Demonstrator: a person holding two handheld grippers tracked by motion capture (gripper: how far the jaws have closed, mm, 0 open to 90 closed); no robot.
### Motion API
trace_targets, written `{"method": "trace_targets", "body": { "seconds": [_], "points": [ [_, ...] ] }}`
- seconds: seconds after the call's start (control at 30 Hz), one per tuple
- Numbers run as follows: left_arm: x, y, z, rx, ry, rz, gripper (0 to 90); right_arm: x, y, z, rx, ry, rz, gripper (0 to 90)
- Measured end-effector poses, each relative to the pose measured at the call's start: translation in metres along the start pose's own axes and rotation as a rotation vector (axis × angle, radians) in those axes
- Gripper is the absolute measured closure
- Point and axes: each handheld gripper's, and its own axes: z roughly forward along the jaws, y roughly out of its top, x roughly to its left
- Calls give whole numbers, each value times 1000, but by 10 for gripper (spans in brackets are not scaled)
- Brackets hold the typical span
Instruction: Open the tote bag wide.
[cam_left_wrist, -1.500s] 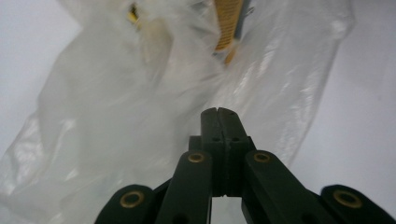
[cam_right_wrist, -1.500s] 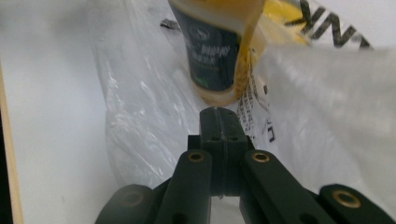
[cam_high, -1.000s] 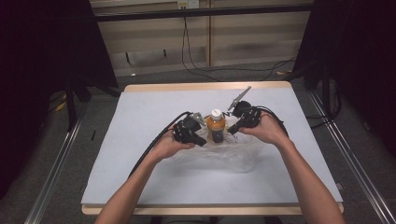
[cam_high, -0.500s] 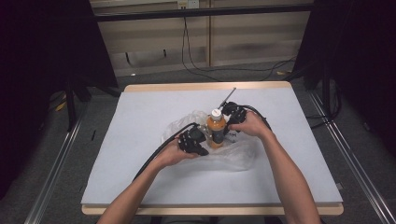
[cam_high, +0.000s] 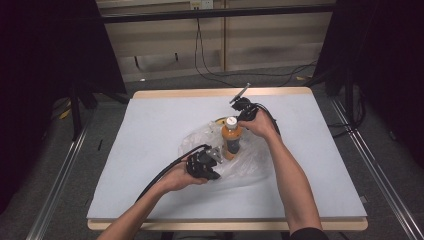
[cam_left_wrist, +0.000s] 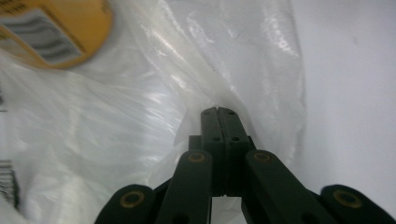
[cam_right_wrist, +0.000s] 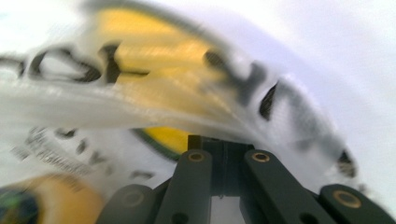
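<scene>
Two grippers are working one clear plastic bag (cam_high: 245, 160) at the middle of the high view, on the white bench (cam_high: 150, 130). An orange bottle with a white cap (cam_high: 231, 137) stands upright inside the bag's crumpled mouth, just right of centre.

My left gripper (cam_high: 212, 161) sits lower left of the bottle. In the left gripper view its jaws are clenched flat together on a fold of the bag film (cam_left_wrist: 219, 93), with the bottle's orange base (cam_left_wrist: 56, 32) in the upper left corner.

My right gripper (cam_high: 243, 107) is above and right of the bottle, near the bag's far edge. The right gripper view is blurred, but the jaws look closed with a band of film (cam_right_wrist: 140, 112) running across just above their tips; I judge they are pinching it, though the contact itself is not sharp. A yellow printed pack (cam_right_wrist: 159, 70) shows through the plastic behind that band.

I read the step as bagging the bottle: both sides of the opening are held and the bottle is partly in. Next I would need to lift both edges evenly up past the bottle's shoulder, keeping the film taut without tipping the bottle.
</scene>
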Motion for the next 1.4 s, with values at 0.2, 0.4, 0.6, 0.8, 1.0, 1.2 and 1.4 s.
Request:
{"method": "trace_targets", "body": {
  "seconds": [0.2,0.4,0.6,0.8,1.0,1.2,1.4],
  "points": [
    [-12,-9,-3,-11,-32,30,900,-20,4,-1,-37,-111,85,900],
    [-13,-11,-5,-12,-63,37,900,-21,4,-1,-42,-145,84,900],
    [1,-8,-14,-114,-58,-41,900,-4,-2,-20,-110,-29,14,900],
    [21,0,-37,-216,-7,-96,900,13,-19,-46,-169,83,-34,900],
    [51,-8,-40,-213,91,-190,900,31,-43,-40,-118,94,-92,900],
    [82,-32,-23,-184,141,-341,900,28,-84,-32,-99,92,-88,900],
    [88,-47,-21,-206,142,-375,900,18,-113,-42,-130,83,-66,900]
  ]
}}
